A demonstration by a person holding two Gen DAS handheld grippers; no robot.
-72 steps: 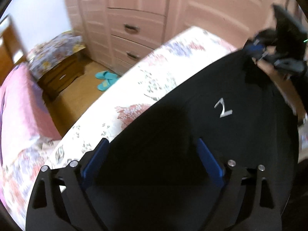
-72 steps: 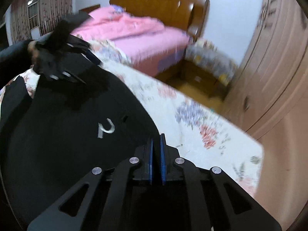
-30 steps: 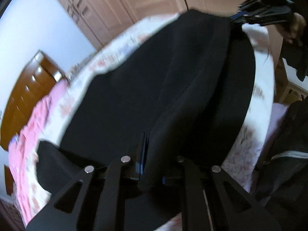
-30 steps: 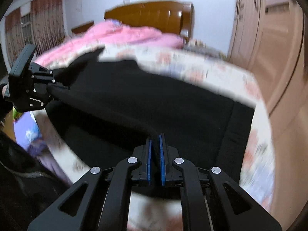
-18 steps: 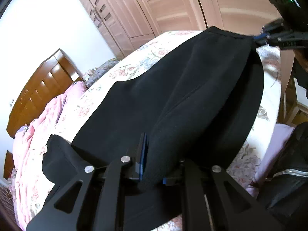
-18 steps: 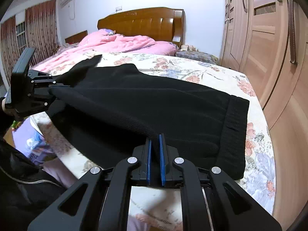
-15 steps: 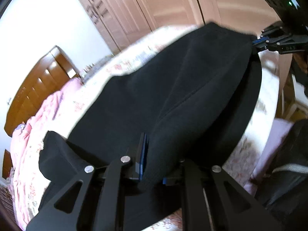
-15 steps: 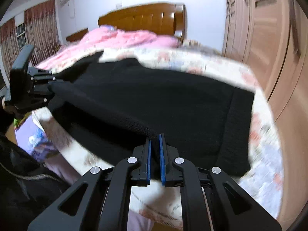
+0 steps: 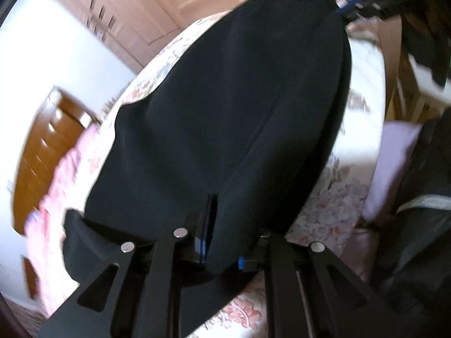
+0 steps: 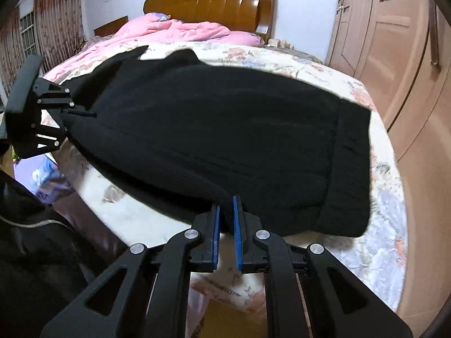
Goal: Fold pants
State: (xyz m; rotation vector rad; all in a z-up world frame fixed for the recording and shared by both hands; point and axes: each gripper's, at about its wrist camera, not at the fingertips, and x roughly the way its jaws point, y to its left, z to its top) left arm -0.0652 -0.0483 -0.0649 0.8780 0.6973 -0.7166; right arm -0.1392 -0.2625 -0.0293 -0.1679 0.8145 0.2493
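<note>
The black pants [image 10: 225, 135] lay across the flowery bed [image 10: 383, 219], one leg laid over the other. The left gripper [image 9: 222, 236] pinched the near edge tight to keep it straight. The right gripper [image 10: 226, 219] had its blue pads a little apart at the cloth's edge, maybe letting go.

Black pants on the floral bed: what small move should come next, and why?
Probably open the left gripper and let its end drop. The black knit pants lie doubled lengthwise on the floral bedsheet. The right gripper has its blue pads parted with sheet showing between them, while the left one is clamped on a bunched fold.
</note>
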